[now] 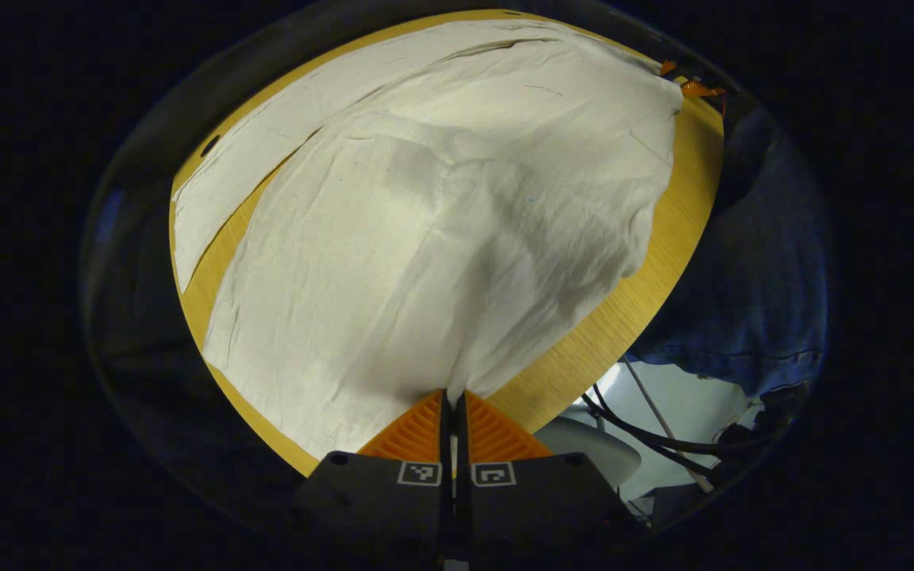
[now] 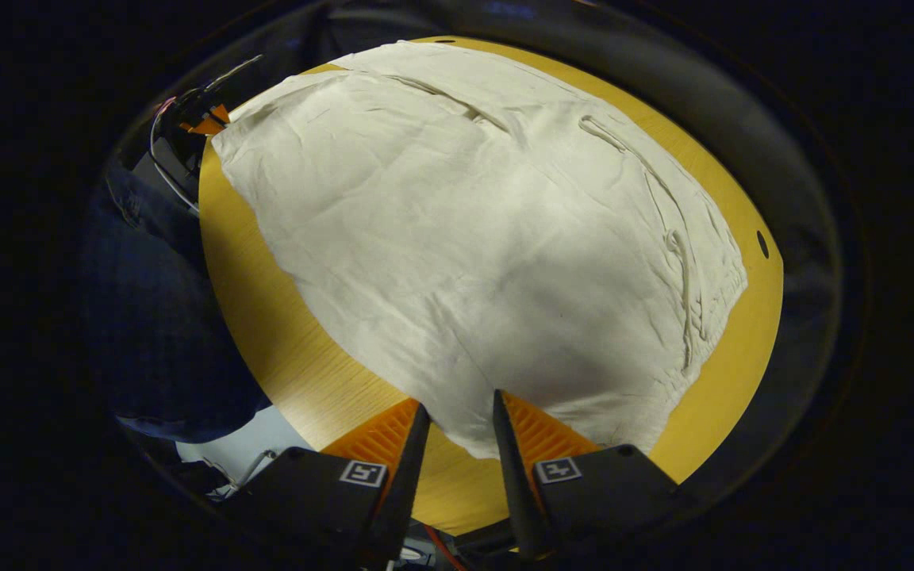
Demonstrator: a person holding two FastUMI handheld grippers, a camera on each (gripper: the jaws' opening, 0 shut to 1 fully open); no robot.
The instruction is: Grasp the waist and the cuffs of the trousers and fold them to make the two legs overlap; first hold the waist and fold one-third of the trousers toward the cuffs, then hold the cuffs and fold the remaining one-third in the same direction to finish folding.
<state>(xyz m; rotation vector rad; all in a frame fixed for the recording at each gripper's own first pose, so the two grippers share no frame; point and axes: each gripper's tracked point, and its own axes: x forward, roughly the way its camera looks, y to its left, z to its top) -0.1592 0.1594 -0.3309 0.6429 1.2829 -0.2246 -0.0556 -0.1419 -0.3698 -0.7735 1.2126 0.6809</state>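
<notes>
1. Left gripper view: the left claw [image 1: 454, 394] is pinched closed on an edge of the cream-white, wrinkled cloth trousers [image 1: 441, 214]; the fabric rises from the round yellow wooden worktop [image 1: 584, 349] into the narrow slit between the two fingers and fans out from there. The rest of the trousers lies spread across the worktop, with one leg split off to the left — a thin wedge of bare wood shows between the two legs.

2. In the same view, a person's dark blue denim clothing [image 1: 766, 262] stands just beyond the worktop's right edge, with black cables [image 1: 647, 436] over a pale floor below it. The other claw shows small at the trousers' far right corner.

3. Right gripper view: the right claw [image 2: 457, 412] is open, its fingers set apart on either side of the trousers' [image 2: 473, 238] near hem — whether either finger touches the cloth I cannot tell. The gathered waistband with its cord [image 2: 683, 262] lies toward the right rim of the worktop [image 2: 282, 333].
</notes>
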